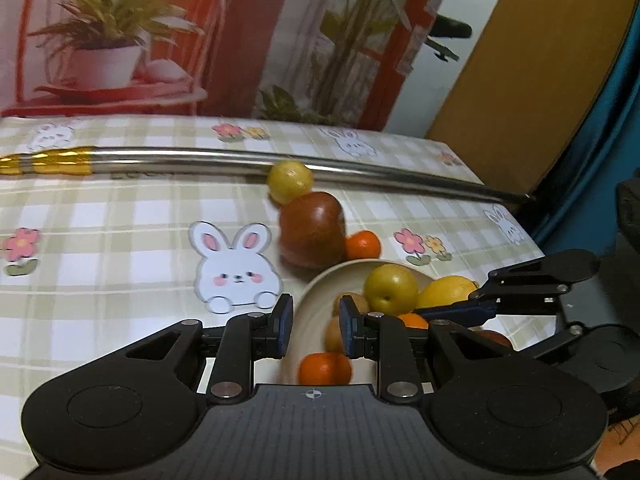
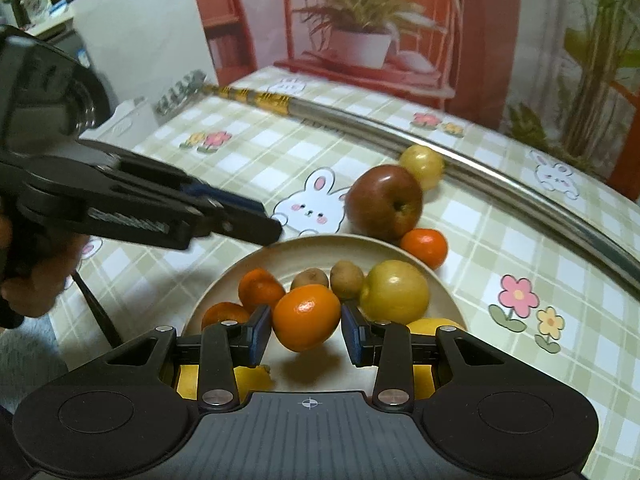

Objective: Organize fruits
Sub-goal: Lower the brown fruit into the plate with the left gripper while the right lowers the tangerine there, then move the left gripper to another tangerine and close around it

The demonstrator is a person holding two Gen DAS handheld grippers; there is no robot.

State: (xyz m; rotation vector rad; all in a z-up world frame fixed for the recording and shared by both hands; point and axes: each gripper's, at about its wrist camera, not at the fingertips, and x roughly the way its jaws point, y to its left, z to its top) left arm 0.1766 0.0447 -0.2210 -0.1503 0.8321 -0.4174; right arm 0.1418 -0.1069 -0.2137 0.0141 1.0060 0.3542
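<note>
A table covered by a checked cloth printed with rabbits and flowers is seen, and a long steel rod with a gold-banded end is laid across it. A round beige plate is filled with mandarins, two brown kiwis, a yellow-green apple and a yellow lemon. Beside the plate's far rim a dark red apple, a small yellow fruit and a loose orange mandarin are left on the cloth. An orange mandarin is framed between the parted fingers of the right gripper above the plate; contact cannot be told. The left gripper is held parted and empty over the plate's rim
</note>
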